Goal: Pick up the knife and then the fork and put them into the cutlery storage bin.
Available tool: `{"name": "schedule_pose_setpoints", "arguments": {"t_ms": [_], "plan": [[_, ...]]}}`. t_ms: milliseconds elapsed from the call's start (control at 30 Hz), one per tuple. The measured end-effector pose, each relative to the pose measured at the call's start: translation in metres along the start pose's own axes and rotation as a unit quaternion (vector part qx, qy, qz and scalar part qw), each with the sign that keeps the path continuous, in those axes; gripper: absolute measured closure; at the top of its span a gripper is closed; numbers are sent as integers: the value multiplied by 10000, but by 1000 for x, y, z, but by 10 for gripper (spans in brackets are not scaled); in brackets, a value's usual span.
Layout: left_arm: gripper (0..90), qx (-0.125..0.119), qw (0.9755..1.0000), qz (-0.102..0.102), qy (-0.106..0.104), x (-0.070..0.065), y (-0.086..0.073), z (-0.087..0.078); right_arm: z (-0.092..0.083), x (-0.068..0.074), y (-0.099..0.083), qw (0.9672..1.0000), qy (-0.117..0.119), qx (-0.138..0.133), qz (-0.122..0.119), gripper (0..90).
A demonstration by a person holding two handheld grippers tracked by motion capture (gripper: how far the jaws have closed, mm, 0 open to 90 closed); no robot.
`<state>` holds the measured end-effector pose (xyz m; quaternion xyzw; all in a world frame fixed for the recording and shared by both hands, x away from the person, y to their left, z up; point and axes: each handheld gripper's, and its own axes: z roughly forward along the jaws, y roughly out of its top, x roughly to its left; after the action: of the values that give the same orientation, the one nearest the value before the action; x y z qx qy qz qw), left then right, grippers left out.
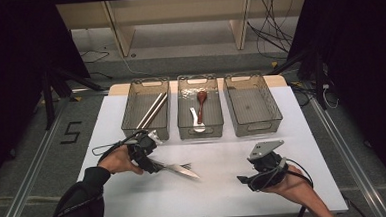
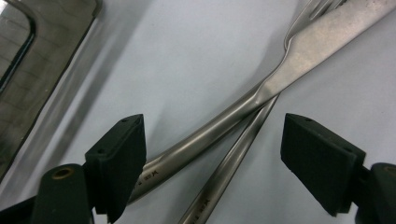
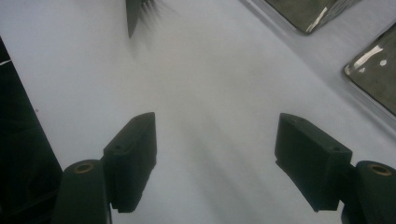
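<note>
Left tongs point(image 2: 212, 154) stand wide open over two crossed pieces of cutlery on the tabletop point(image 1: 225, 187), a knife point(image 2: 243, 112) and a fork point(image 2: 233, 154), and we hold neither yet. Both handles run forward from between the jaws toward the knife blade and fork tines, so their long axes lie nearly along our reach; the knife handle passes just beside the near jaw, perhaps touching it. We judge that a straight close would catch both handles, so the grip needs shifting onto one. Our left hand point(image 1: 116, 162) is far nearer than our right. Right tongs point(image 3: 215, 158) are also wide open and empty over bare tabletop, with three bins point(image 1: 200, 128) beyond.
</note>
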<state>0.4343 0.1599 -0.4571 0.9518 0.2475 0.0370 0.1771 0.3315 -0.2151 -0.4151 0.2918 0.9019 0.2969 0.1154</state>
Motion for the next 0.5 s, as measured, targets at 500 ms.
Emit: {"name": "schedule_pose_setpoints", "arguments": {"t_ms": [500], "plan": [[382, 137, 9990, 418, -57, -8, 6, 13, 1, 0, 0, 10000, -4, -4, -19, 304]]}}
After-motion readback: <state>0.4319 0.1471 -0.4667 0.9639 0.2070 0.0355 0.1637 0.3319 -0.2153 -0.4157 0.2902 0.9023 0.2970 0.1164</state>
